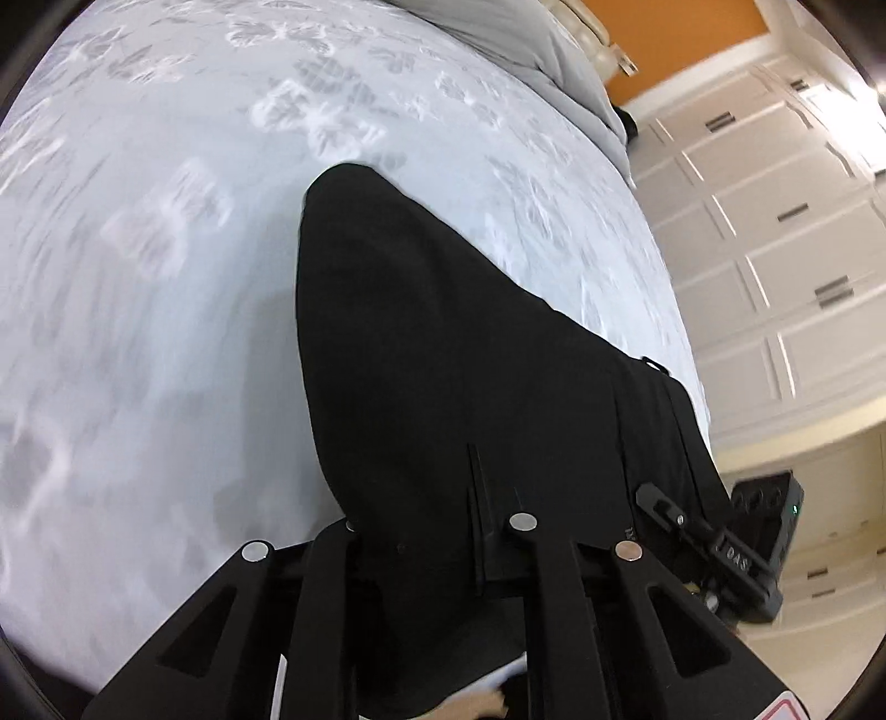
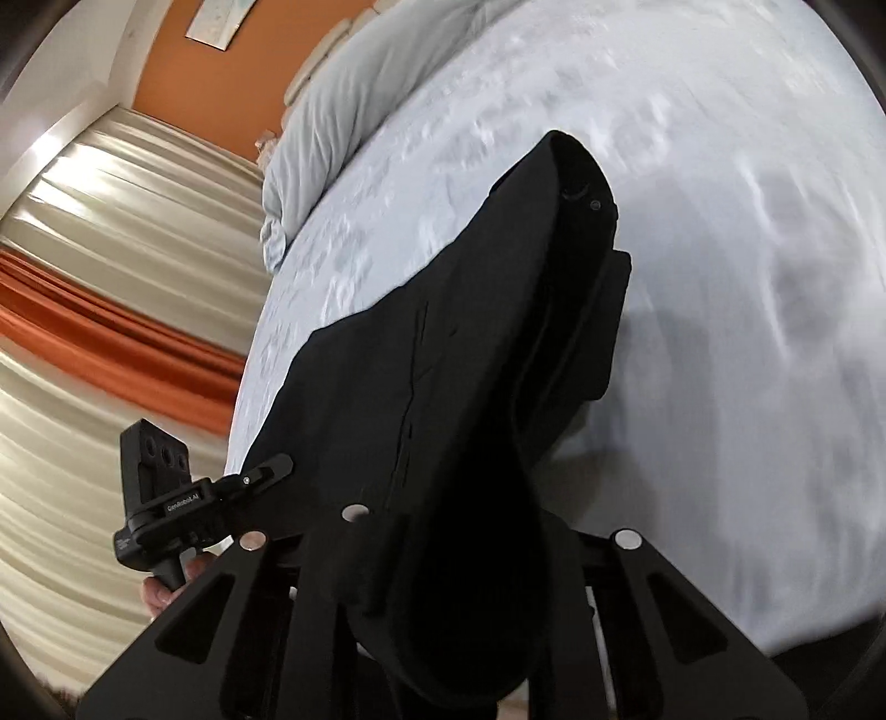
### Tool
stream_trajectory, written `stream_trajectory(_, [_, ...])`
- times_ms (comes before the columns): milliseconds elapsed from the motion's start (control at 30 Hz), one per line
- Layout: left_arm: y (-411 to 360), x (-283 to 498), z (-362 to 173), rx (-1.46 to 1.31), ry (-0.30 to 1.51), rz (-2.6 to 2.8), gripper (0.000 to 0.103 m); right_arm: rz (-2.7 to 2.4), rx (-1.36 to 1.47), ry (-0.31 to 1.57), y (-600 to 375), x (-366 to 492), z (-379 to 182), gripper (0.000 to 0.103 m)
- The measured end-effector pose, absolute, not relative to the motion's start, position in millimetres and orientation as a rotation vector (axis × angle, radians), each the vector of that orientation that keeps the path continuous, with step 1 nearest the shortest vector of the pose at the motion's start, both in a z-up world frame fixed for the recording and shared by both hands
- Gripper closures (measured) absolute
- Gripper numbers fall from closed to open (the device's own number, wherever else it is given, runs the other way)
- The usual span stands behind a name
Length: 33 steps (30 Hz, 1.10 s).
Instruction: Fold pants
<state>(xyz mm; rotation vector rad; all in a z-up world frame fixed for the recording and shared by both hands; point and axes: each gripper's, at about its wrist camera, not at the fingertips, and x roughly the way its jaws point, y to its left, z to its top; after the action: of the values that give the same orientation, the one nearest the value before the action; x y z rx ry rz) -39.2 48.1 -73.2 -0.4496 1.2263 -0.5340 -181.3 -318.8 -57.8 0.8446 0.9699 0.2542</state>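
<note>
The black pants [image 1: 443, 343] hang lifted above the pale floral bedspread [image 1: 166, 232], stretched between my two grippers. My left gripper [image 1: 437, 531] is shut on one end of the pants; the cloth drapes over its fingers and hides the tips. In the right wrist view the pants [image 2: 470, 343] show the waistband with a button at the far end. My right gripper [image 2: 459, 531] is shut on the pants too, with cloth bunched over its fingers. Each wrist view shows the other gripper at the pants' far edge: the right one [image 1: 664, 509] and the left one [image 2: 266, 471].
The bed [image 2: 720, 277] fills both views, with a grey duvet [image 2: 343, 111] at its head. White cabinets [image 1: 775, 249] stand beside the bed on one side, cream and orange curtains [image 2: 111, 304] on the other. An orange wall [image 1: 675, 39] is behind the headboard.
</note>
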Motion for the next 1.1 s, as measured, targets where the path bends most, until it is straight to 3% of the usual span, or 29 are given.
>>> stream_trajectory(133, [69, -90, -104, -0.504, 1.288, -0.511, 0.091, 0.228, 0.872, 0.995, -304, -218, -80, 0.087])
stream_trajectory(233, [76, -106, -100, -0.529, 1.261, -0.504, 0.092, 0.223, 0.828, 0.966, -292, -222, -64, 0.087])
stream_trajectory(800, [45, -75, 145, -0.277, 0.724, -0.618, 0.094, 0.426, 0.521, 0.546, -271, -123, 157, 0.088])
stream_trajectory(1100, [40, 0, 240, -0.217, 0.455, -0.608, 0.093, 0.494, 0.484, 0.321, -308, -40, 227, 0.087])
